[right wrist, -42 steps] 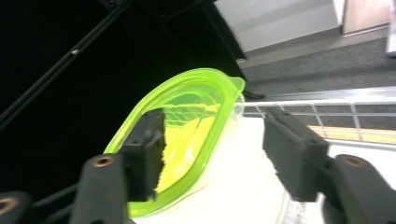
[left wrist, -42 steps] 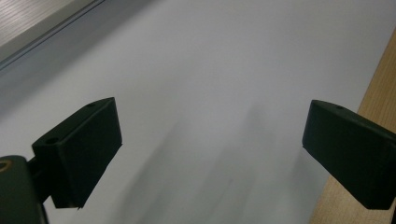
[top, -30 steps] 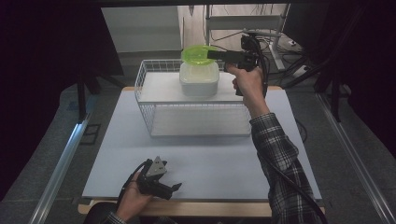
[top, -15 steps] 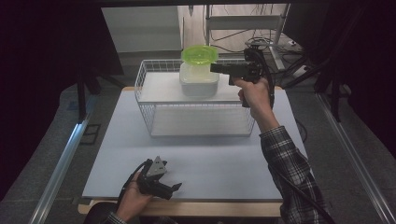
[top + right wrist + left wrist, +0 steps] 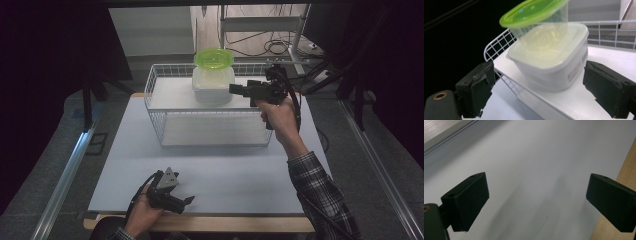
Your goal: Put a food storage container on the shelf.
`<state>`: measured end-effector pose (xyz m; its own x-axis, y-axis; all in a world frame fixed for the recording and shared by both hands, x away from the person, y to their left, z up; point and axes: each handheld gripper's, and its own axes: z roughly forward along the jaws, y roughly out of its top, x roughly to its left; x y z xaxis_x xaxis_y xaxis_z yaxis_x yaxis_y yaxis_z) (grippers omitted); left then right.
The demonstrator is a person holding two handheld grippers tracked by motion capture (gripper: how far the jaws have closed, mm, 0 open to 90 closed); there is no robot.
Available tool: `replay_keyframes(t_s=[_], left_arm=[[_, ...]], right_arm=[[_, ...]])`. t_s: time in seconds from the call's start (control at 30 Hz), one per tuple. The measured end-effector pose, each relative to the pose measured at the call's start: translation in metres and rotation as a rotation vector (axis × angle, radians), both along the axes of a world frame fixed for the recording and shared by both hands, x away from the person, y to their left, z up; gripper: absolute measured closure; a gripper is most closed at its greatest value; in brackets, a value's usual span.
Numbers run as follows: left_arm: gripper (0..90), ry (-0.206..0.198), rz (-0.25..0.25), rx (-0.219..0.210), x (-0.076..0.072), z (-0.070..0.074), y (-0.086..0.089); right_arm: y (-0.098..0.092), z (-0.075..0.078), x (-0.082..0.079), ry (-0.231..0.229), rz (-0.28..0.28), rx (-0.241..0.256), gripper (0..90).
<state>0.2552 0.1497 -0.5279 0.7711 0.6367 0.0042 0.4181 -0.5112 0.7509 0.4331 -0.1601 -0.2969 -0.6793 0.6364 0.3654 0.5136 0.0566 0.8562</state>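
1. The thing in play is the white square tub (image 5: 554,67) with a clear round container, green lid (image 5: 213,58) on top, stacked inside it. The pair sits on the white shelf (image 5: 172,100) of the wire rack (image 5: 210,127), toward its far edge, roughly mid-length.
2. Orientation: the stack stands upright, so its long axis runs vertical. In the right gripper view the green-lidded cup looks tilted, but that could just be the camera's angle, honestly can't tell.
3. The right gripper (image 5: 235,90) hangs just beside the tub's right side, jaws spread wide, nothing in them.
4. Risk, as I see it: closing on the tub's smooth sloped wall could squeeze it out, or bump the top-heavy cup so it tips or pops loose. Shoving sideways might slide the stack toward the rack's far rail.
5. The left gripper (image 5: 172,200) rests near the desk's (image 5: 240,175) front edge, left of middle, also wide open and empty.
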Motion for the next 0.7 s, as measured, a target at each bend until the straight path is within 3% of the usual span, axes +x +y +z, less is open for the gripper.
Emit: replay_keyframes(t_s=[0.3,0.7], left_arm=[[4.2,0.000,0.005,-0.001,0.000,0.000,0.000],[4.2,-0.001,0.005,0.004,0.000,-0.001,0.000]], right_arm=[[-0.008,-0.011,-0.020,-0.045,-0.002,-0.084,11.1],[-0.008,-0.029,-0.040,-0.045,0.006,-0.131,6.3]])
